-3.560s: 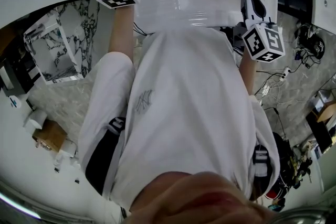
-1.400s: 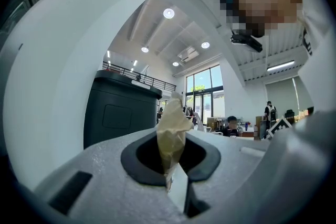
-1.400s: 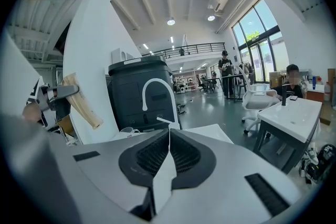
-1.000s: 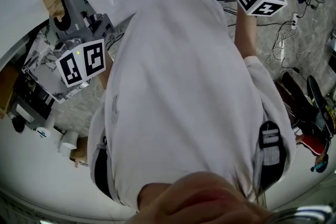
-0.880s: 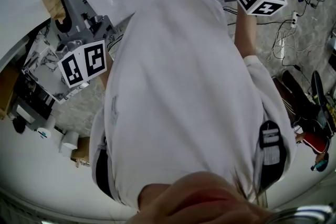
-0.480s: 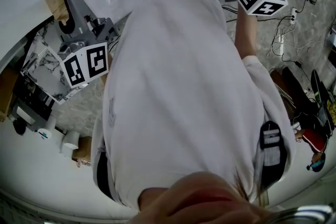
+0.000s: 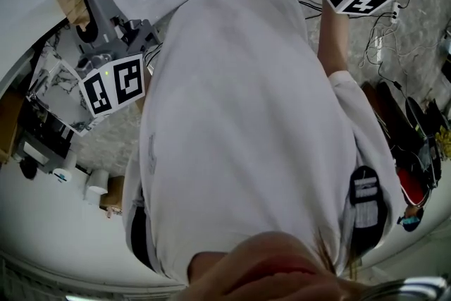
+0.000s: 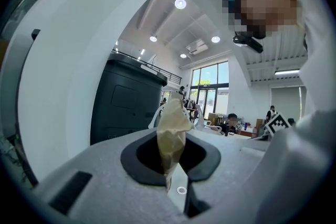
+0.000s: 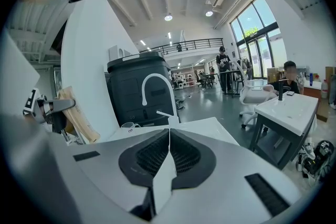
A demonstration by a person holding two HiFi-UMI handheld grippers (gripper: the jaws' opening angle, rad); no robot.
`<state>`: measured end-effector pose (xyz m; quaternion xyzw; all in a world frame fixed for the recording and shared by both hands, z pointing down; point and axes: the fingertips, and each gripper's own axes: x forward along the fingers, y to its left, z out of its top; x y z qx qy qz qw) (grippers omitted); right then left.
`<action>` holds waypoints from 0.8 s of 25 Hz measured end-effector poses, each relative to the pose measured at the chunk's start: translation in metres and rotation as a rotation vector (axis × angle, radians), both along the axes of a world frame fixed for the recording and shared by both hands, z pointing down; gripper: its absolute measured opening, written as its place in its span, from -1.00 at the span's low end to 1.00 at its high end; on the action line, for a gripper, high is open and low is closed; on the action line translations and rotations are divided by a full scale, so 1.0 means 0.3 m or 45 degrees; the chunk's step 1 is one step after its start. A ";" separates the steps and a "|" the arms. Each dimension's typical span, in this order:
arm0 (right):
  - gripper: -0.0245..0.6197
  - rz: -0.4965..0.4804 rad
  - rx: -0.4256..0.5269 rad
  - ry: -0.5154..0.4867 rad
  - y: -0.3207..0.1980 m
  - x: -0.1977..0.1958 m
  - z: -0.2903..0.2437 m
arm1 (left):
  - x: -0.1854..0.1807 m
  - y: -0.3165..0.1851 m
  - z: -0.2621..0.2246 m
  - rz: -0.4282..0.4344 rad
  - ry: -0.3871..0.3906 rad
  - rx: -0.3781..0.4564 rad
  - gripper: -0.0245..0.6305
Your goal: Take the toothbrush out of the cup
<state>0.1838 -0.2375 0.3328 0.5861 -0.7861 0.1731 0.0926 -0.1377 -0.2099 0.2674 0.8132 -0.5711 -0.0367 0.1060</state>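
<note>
Now left gripper [image 8: 170, 166] jaws clench a tan paper packet [image 8: 171, 131]; right gripper [image 9: 168, 136] jaws meet, empty.

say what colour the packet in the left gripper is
Tan brown packet, best in the left gripper view.

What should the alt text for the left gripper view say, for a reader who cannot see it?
The left tongs are shut on a tan paper packet that sticks up between them. Behind stand a tall dark cabinet and a bright hall with large windows.
</note>
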 end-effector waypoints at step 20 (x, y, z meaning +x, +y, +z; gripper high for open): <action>-0.88 0.004 0.034 -0.019 0.004 -0.007 0.004 | 0.023 0.003 -0.011 0.044 -0.006 0.035 -0.81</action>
